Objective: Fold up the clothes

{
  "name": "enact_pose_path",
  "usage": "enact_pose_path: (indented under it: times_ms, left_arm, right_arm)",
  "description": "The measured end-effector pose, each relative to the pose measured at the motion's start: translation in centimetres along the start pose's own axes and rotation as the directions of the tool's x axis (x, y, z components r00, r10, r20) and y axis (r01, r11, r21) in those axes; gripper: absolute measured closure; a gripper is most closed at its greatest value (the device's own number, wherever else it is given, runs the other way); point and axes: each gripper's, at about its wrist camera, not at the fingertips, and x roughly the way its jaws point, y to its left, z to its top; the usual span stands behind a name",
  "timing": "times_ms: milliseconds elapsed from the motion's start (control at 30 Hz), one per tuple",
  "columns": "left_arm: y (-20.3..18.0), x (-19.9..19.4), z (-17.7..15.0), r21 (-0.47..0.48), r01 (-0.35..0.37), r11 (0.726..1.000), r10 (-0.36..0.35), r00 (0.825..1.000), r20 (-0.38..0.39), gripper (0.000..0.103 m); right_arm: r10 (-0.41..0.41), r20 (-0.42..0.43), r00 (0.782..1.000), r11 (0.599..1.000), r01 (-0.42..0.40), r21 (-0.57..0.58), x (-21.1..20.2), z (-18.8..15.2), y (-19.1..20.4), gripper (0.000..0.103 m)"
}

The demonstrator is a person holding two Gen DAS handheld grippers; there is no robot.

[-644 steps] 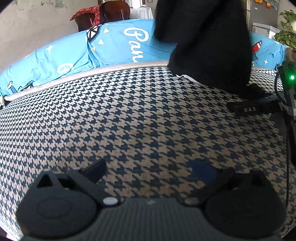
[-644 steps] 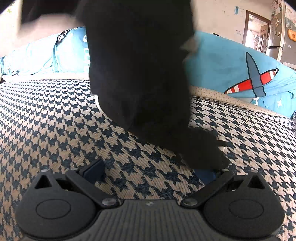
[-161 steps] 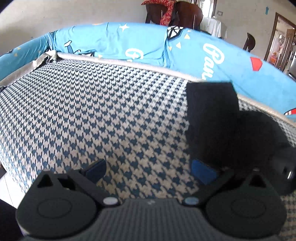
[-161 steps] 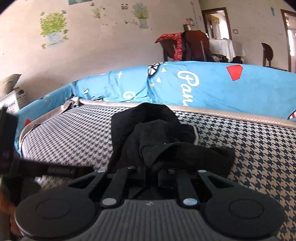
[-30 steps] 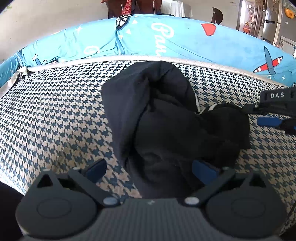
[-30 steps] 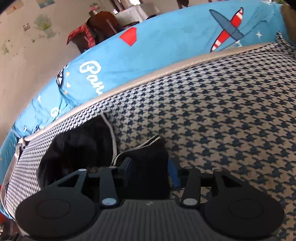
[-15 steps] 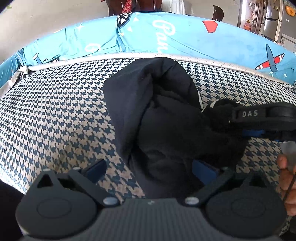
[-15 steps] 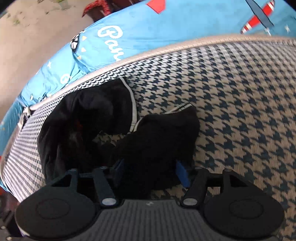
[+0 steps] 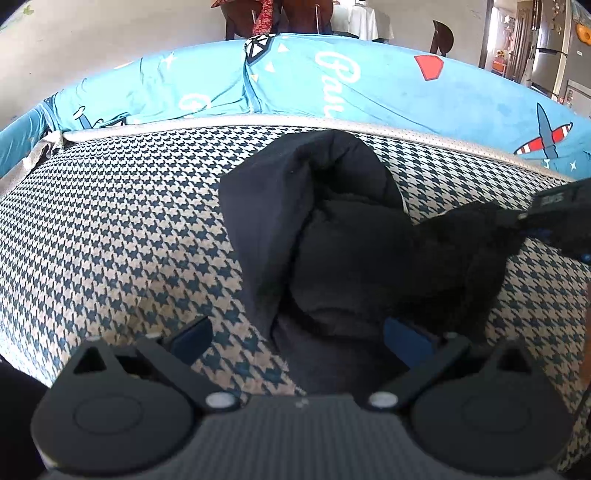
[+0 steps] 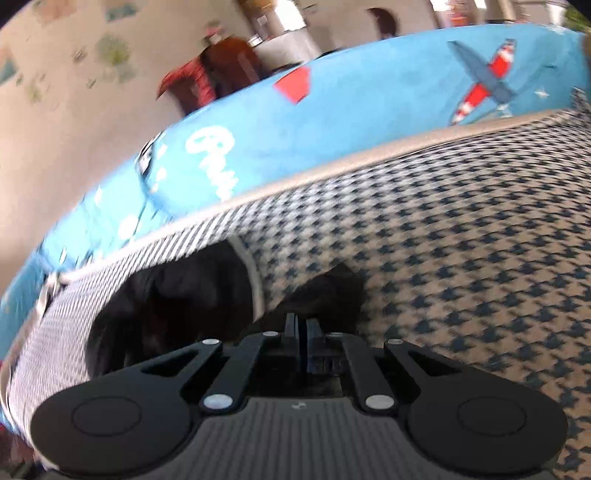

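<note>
Black garment (image 9: pixel 351 251): crumpled heap on houndstooth cushion (image 9: pixel 129 229), centre-right of left wrist view, 1 flap raised toward back edge
Left tongs (image 9: pixel 295 336): released, 2 blue pads spread wide; garment's near end lies between them, right pad touching cloth, left pad over bare cushion
Right tongs, left view (image 9: pixel 524 225): enter from right edge, tips at garment's right lump; grip looks clenched on cloth
Blue cover (image 9: pixel 369 85): behind cushion, white lettering, red shape, plane print
Background, left view: chair (image 9: pixel 443 37) and red cloth (image 9: pixel 266 14) beyond cover

Right wrist view: blurred
Right tongs (image 10: pixel 300 332): clenched, 2 fingers pressed together, black cloth pinched at tips
Black garment (image 10: pixel 177 306): left of tips, pale trim strip (image 10: pixel 251 269) along its edge, smaller dark lump just ahead of tips
Houndstooth cushion (image 10: pixel 480 258): fills right half
Blue cover (image 10: pixel 369 92): behind, plane print upper right
</note>
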Motion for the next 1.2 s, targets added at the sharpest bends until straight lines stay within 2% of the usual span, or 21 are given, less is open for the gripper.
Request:
enact_pose_path:
  times_ms: [133, 267, 567, 633, 767, 933, 1033, 1200]
  left_arm:
    - [-0.1, -0.1, 0.1, 0.000, -0.001, 1.000, 0.001, 1.000, 0.003, 0.000]
    - [-0.2, -0.3, 0.0, 0.005, -0.001, 1.000, 0.001, 1.000, 0.006, 0.000]
    - [-0.1, -1.0, 0.5, 0.015, -0.010, 1.000, 0.010, 1.000, 0.023, 0.000]
    - [-0.1, -1.1, 0.8, 0.018, -0.013, 1.000, 0.013, 0.999, 0.029, 0.000]
    - [-0.1, -0.8, 1.8, 0.012, -0.018, 1.000, 0.017, 0.999, 0.037, 0.000]
    - [-0.3, -0.1, 3.5, 0.008, -0.028, 1.000, 0.027, 0.998, 0.049, 0.000]
    - [-0.7, 0.4, 4.6, 0.022, -0.037, 0.999, 0.036, 0.997, 0.069, 0.000]
    - [-1.3, 1.6, 6.6, 0.035, -0.037, 0.999, 0.034, 0.996, 0.085, 0.000]
  right_arm:
    - [-0.053, 0.073, 0.996, 0.995, 0.047, 0.090, -1.3, 1.4, -1.8, 0.097]
    - [-0.134, 0.132, 0.982, 0.984, 0.116, 0.137, -2.5, 2.3, -2.9, 0.097]
    - [-0.309, 0.231, 0.922, 0.937, 0.255, 0.237, -4.7, 3.8, -5.1, 0.099]
    - [-0.318, 0.250, 0.914, 0.934, 0.257, 0.248, -5.2, 4.4, -5.5, 0.098]
    - [-0.269, 0.238, 0.933, 0.943, 0.204, 0.263, -5.2, 4.8, -6.0, 0.096]
    - [-0.163, 0.152, 0.975, 0.971, 0.131, 0.203, -3.7, 4.6, -5.0, 0.096]
    - [-0.142, 0.109, 0.984, 0.979, 0.123, 0.164, -2.9, 4.0, -4.1, 0.090]
    - [-0.118, 0.045, 0.992, 0.984, 0.111, 0.139, -2.0, 3.3, -3.6, 0.064]
